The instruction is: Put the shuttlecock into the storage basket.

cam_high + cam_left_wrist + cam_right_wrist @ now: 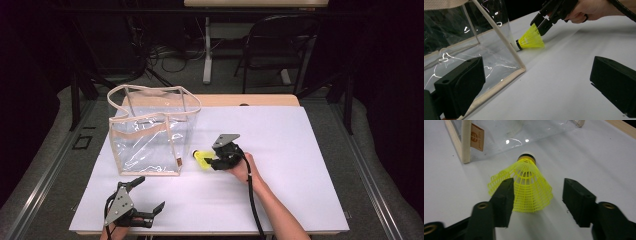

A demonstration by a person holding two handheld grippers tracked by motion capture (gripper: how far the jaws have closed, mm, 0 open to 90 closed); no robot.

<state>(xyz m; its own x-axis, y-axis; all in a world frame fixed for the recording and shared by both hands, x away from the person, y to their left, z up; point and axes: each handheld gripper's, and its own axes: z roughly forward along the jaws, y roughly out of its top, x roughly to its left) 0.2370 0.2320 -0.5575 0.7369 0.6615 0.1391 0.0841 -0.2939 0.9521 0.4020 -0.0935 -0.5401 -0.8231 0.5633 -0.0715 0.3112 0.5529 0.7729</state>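
Your right gripper (536, 195) is wide open around the skirt of the yellow shuttlecock (526, 186), which lies on the table (300, 150) just beside the clear bag (150, 135), cork pointing away from you, while your left gripper (137, 197), also open, waits near the front edge.

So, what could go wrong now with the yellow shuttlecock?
1. The right tongs are open around the shuttlecock's thin mesh skirt; closing hard may crush it.
2. It lies on its side on the table, so it may roll away.
3. Its cork points toward the clear bag; a push could shove it against the wall.
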